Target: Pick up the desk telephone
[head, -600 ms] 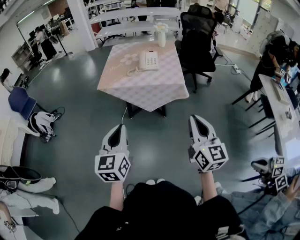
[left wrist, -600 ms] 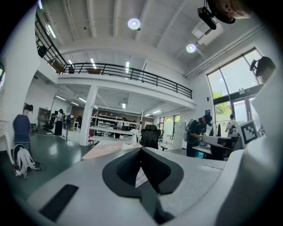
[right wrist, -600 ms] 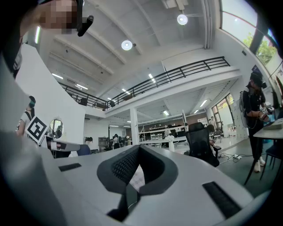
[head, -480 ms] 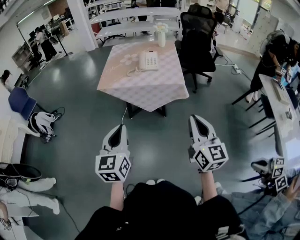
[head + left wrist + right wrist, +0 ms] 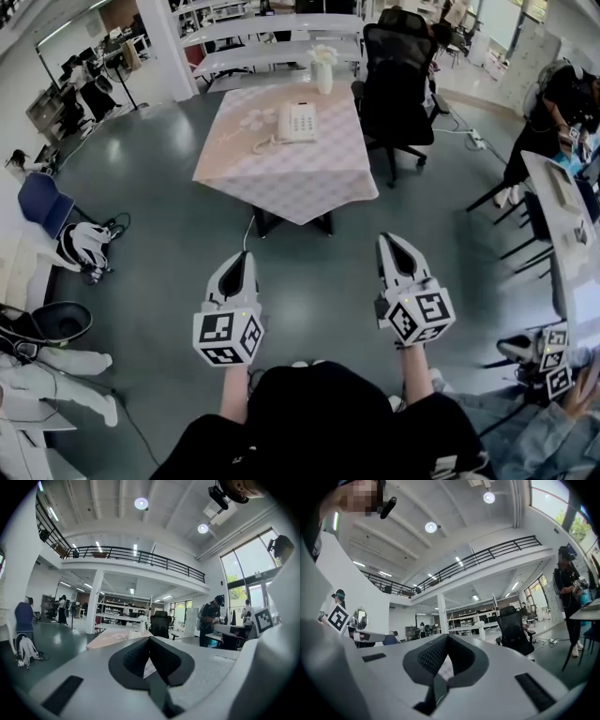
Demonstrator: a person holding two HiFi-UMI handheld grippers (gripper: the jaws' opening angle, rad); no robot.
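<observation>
Presently, the grey left gripper (image 5: 241, 255) and grey right gripper (image 5: 388, 240) hang side by side over the dark green floor (image 5: 178, 220), both with jaws clenched and empty. Well ahead, the white push-button desk telephone (image 5: 298, 120) sits on the pink checked-cloth table (image 5: 291, 178), with a black office chair (image 5: 398, 84) just beside it.

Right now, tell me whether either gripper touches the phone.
No, the phone lies on the table, and the left gripper and right gripper are over the floor, short of it.

l gripper (image 5: 241, 255) & r gripper (image 5: 388, 238): grey-white shells, black pads (image 5: 135, 659), b/w marker cubes (image 5: 228, 337); black top (image 5: 328, 412).
</observation>
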